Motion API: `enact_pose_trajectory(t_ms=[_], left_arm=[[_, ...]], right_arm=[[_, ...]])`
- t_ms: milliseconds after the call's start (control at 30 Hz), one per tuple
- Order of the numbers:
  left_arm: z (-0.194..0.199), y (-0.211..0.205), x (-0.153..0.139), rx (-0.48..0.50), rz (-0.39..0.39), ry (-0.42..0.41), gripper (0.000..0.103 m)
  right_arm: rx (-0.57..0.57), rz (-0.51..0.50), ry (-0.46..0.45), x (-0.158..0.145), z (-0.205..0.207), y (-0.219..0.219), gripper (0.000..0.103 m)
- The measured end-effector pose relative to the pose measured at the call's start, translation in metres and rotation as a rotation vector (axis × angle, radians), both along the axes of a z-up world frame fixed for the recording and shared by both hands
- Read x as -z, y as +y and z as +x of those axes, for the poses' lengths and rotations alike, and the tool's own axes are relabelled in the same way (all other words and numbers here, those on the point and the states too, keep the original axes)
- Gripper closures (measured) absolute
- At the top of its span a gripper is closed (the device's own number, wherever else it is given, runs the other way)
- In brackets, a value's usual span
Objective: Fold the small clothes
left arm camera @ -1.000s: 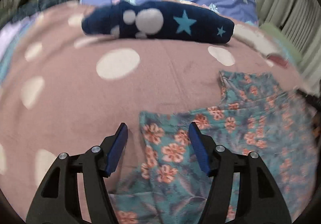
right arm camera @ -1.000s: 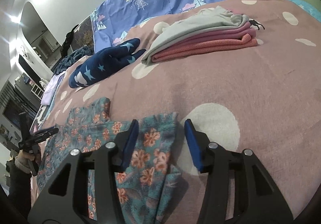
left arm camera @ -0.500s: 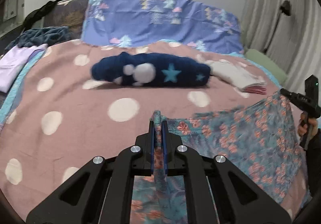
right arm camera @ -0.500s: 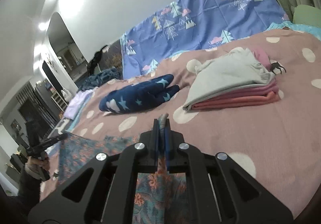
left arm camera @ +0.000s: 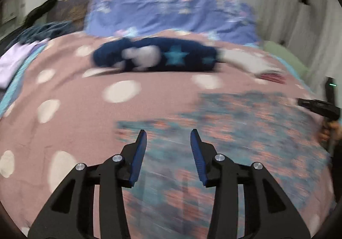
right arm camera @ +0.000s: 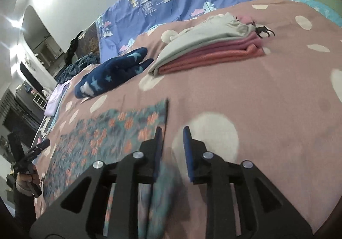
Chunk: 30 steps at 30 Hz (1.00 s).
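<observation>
step: first fold laid | left gripper [left arm camera: 168, 139] and right gripper [right arm camera: 172, 138] jaws just opening, empty | floral garment [right arm camera: 111, 129] dropped | tip: square the edges before regrabbing

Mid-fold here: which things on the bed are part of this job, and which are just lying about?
In the job:
- floral garment, spread flat
- left hand-held gripper, jaws just opened, nothing between them
- right hand-held gripper, jaws just opened, garment released

Lying about:
- folded stack
- navy star item
- lilac cloth
- toy horse
</observation>
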State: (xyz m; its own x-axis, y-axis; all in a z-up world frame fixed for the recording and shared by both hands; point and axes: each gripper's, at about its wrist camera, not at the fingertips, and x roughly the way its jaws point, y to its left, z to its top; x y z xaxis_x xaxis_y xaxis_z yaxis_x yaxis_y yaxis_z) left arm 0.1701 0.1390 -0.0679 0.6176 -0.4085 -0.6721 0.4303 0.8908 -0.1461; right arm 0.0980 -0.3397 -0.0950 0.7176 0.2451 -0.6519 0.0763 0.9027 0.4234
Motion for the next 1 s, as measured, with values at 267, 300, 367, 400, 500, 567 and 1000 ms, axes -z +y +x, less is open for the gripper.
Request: enact_pose_trajectory(t_ms=[267,300,367,400,500,567,1000], left_arm=[[-0.109,-0.154,0.008,0.416,-0.031,0.055,0.043],[-0.121,-0.170,0.010,0.457,-0.011,0.048,0.037],[-0.147,-0.216,0.017,0.544,0.064,0.025,0.036],[-0.159,-0.240,0.023,0.578,0.113,0.018,0.036],[-0.180,-0.283,0.035,0.634,0.201,-0.005,0.036],[-0.191,-0.298,0.041,0.651,0.248,-0.034,0.036],[-0.207,-0.343,0.045,0.588,0.347,-0.150,0.052]], right_arm=[[-0.035,0.114,-0.008,0.027,-0.029,-0.014,0.079],[-0.039,0.126,-0.016,0.028,-0.030,-0.015,0.079],[-0.046,0.134,-0.024,0.028,-0.033,-0.017,0.079],[-0.048,0.134,-0.025,0.027,-0.033,-0.017,0.079],[-0.065,0.136,-0.024,0.026,-0.033,-0.016,0.079],[-0.076,0.151,-0.024,0.027,-0.034,-0.017,0.078],[-0.120,0.164,-0.024,0.028,-0.031,-0.015,0.071]])
